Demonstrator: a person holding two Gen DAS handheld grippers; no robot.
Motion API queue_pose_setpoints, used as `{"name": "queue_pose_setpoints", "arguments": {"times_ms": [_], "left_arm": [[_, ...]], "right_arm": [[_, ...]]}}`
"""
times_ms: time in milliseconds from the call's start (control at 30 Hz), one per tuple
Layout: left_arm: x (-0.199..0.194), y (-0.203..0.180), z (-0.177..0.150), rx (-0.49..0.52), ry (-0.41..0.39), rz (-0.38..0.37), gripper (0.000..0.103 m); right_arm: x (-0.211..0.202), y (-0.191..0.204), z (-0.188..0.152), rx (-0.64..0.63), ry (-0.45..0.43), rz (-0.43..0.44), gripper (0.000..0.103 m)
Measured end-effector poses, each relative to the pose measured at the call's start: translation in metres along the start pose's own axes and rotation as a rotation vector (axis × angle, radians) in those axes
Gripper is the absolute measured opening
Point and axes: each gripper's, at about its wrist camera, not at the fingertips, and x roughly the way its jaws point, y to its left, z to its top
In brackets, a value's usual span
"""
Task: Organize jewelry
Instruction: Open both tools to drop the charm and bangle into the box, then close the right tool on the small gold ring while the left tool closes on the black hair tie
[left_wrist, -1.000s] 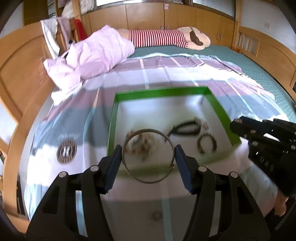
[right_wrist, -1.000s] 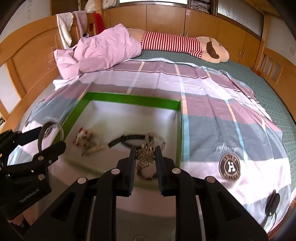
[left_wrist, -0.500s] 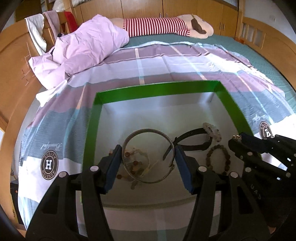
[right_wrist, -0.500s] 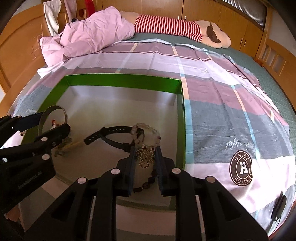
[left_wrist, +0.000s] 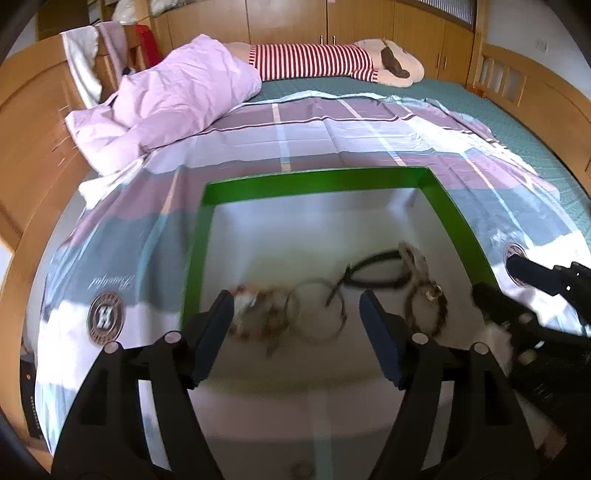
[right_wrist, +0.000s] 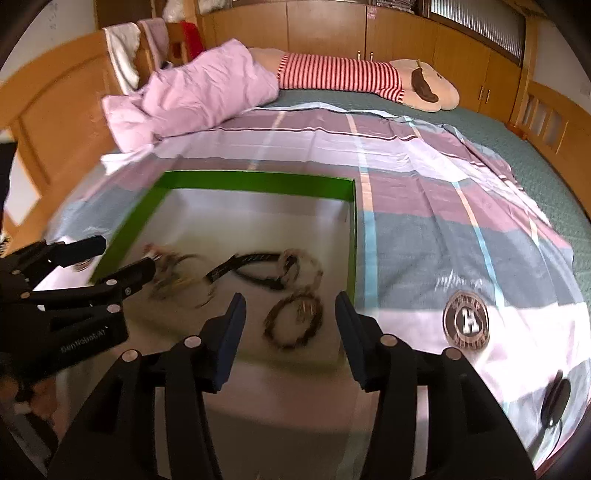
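Note:
A green-rimmed box (left_wrist: 314, 181) with a white floor lies on the bed; it also shows in the right wrist view (right_wrist: 255, 181). Inside lie a thin metal bangle (left_wrist: 316, 309), a beaded tangle (left_wrist: 258, 310), a black band (left_wrist: 373, 271) and a brown beaded bracelet (left_wrist: 424, 308). My left gripper (left_wrist: 297, 326) is open and empty just above the bangle. My right gripper (right_wrist: 288, 325) is open and empty above the brown bracelet with a gold charm (right_wrist: 293, 319). The black band (right_wrist: 255, 269) lies behind it.
A checked sheet (right_wrist: 424, 206) covers the bed. A pink quilt (left_wrist: 177, 96) and a striped plush toy (left_wrist: 332, 61) lie at the far end. Wooden bed frames (left_wrist: 33, 122) stand at left and right. A dark round object (right_wrist: 554, 398) lies near the right front edge.
Both grippers have opened. The bangle has dropped from the left gripper into the box, and the charm bracelet has dropped from the right gripper. Both grippers have pulled back a little.

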Motion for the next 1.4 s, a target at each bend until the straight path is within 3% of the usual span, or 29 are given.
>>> {"name": "queue_pose_setpoints", "arguments": {"times_ms": [100, 300, 467, 667, 800, 967, 1167, 1400], "left_arm": [[-0.019, 0.015, -0.032, -0.034, 0.013, -0.019, 0.074], [-0.009, 0.02, -0.099, -0.044, 0.152, -0.034, 0.073], [0.001, 0.009, -0.117, -0.024, 0.193, -0.05, 0.073], [0.011, 0.001, -0.128, -0.007, 0.224, -0.058, 0.062], [0.015, 0.002, -0.132, -0.009, 0.238, -0.06, 0.052], [0.017, 0.003, -0.133, -0.012, 0.238, -0.064, 0.045], [0.016, 0.007, -0.132, -0.033, 0.232, -0.072, 0.021], [0.013, 0.011, -0.13, -0.053, 0.226, -0.089, 0.02]], "right_arm": [[-0.011, 0.002, -0.03, -0.006, 0.048, 0.036, 0.05], [0.01, 0.02, -0.099, -0.098, 0.212, 0.028, 0.05], [0.018, 0.026, -0.122, -0.076, 0.26, 0.024, 0.05], [0.024, 0.028, -0.131, -0.091, 0.281, 0.0, 0.049], [0.023, 0.027, -0.131, -0.099, 0.28, -0.01, 0.033], [0.023, 0.028, -0.13, -0.107, 0.281, -0.002, 0.021], [0.02, 0.031, -0.13, -0.124, 0.272, -0.001, 0.021], [0.016, 0.027, -0.122, -0.102, 0.26, 0.0, 0.021]]}}
